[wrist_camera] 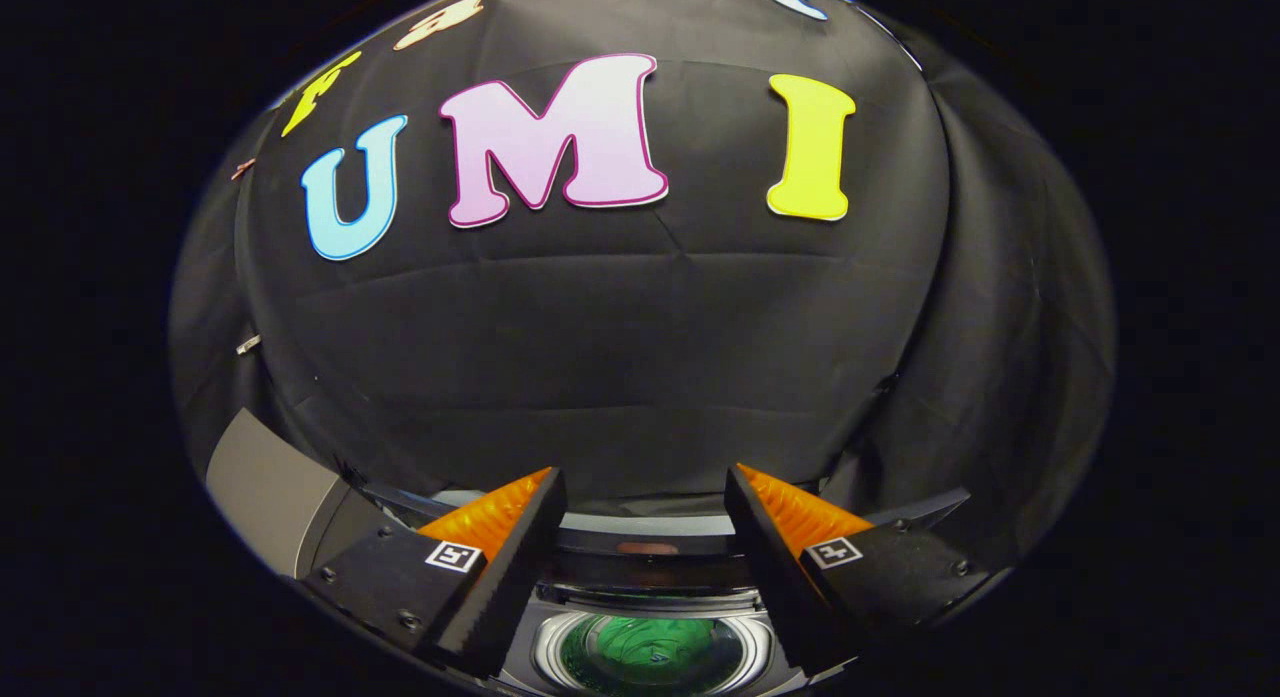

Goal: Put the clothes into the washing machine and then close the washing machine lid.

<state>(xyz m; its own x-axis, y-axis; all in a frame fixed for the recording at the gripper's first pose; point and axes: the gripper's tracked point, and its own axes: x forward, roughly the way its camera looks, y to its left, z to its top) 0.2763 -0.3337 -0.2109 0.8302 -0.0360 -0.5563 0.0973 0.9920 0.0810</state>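
Black cloth wall (640, 357) behind; gripper (645, 497) open, empty; washing machine (645, 647) drum partly hidden.

Ahead of you hangs the booth's black cloth wall (640, 357), creased in faint horizontal folds and draping into a looser fold on the right. At its lower left stands a plain grey panel (265, 492), tilted, its face bare, close beside the cloth.

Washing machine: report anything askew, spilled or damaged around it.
Nothing stands out. The washing machine sits below the open gripper, drum showing green between the fingers, which hold nothing. Grey panel beside it looks intact.
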